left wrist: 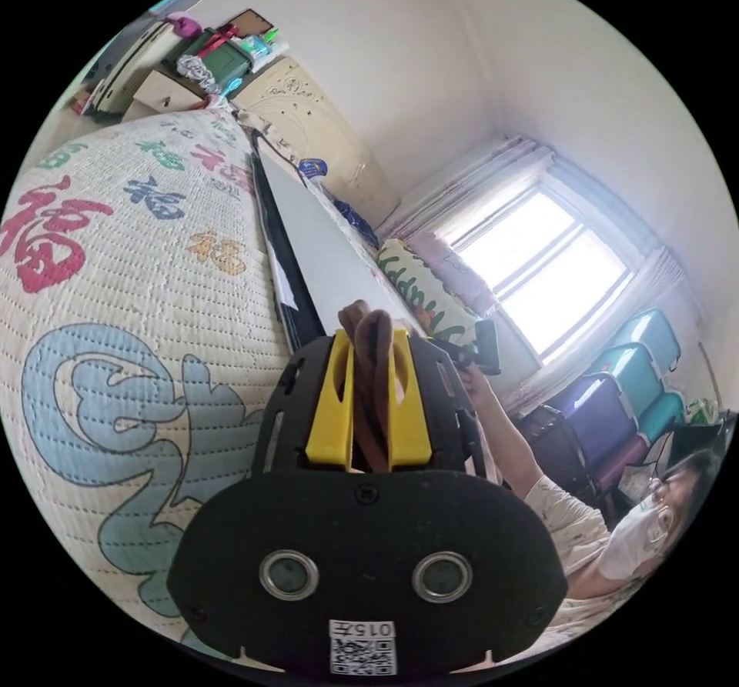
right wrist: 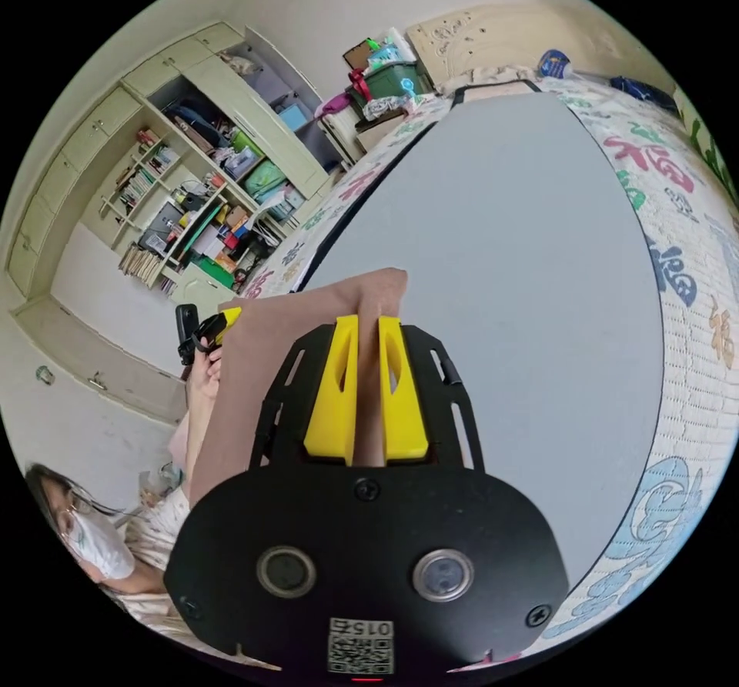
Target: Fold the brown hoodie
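— Between the yellow jaws of the left gripper (left wrist: 368,398), what do you see in the left gripper view?

— A bunched fold of the brown hoodie (left wrist: 372,379), pinched tight by both jaws, its end poking out just past the tips. To the left lies a quilted bedspread (left wrist: 131,271) with coloured characters and a pale blue motif. A grey board (left wrist: 323,252) rests on it, running away toward a carved headboard (left wrist: 308,114). Far right is a bright window (left wrist: 550,271), with stacked suitcases (left wrist: 627,391) below it. A person's arm (left wrist: 504,433) reaches up to the right gripper (left wrist: 481,348), just right of the jaws.

— And in the right gripper view?

— The right gripper (right wrist: 368,398) has its jaws pressed on a flat edge of the brown hoodie (right wrist: 308,341); the cloth stretches left to the left gripper (right wrist: 204,333), held in the person's hand (right wrist: 206,368). Whether that one's jaws are spread or closed, I cannot tell from here. The cloth hangs above the grey board (right wrist: 523,271), near its left edge. The bedspread (right wrist: 689,256) shows on the right, open shelves (right wrist: 192,210) packed with things on the far left.
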`<state>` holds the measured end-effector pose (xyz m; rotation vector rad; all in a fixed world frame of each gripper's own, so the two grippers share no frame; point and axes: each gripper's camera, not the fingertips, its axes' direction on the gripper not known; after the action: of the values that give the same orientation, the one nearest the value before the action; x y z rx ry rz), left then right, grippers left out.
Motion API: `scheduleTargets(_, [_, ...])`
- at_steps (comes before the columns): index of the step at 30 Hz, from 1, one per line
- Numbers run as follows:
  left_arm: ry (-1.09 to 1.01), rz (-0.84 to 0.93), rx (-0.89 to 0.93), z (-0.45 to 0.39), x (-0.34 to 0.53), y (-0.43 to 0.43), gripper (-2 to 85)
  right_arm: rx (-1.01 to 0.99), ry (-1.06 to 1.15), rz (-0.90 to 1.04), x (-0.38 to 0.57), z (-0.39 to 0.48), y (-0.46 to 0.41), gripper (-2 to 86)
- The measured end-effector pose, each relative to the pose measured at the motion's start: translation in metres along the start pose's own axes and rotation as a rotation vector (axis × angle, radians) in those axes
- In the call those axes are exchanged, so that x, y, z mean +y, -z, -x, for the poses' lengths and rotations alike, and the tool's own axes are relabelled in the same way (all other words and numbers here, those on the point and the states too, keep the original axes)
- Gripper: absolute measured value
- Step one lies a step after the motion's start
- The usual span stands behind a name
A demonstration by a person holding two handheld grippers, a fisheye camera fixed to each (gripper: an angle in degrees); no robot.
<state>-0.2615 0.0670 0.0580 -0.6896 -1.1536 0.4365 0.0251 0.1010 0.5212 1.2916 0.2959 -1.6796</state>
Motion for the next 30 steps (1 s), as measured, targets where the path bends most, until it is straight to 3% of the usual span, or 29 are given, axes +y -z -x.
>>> scheduleTargets(9, [-0.301, -0.146, 0.066, -0.104, 0.000, 0.053, 6.0, -0.081, 0.171, -0.265, 0.147, -0.034, 0.081, 5.0])
scheduleTargets(16, [-0.561, -0.262, 0.071, -0.251, 0.058, 0.146, 5.7, -0.178, 0.338, -0.453, 0.273, -0.064, 0.161, 5.0])
scheduleTargets(24, [-0.803, -0.407, -0.079, -0.431, 0.185, 0.297, 5.6, -0.452, 0.528, -0.566, 0.369, -0.111, 0.194, 4.9])
scheduleTargets(30, [-0.904, -0.506, -0.337, -0.542, 0.314, 0.398, 5.6, -0.721, 0.594, -0.535, 0.389, -0.157, 0.143, 4.9])
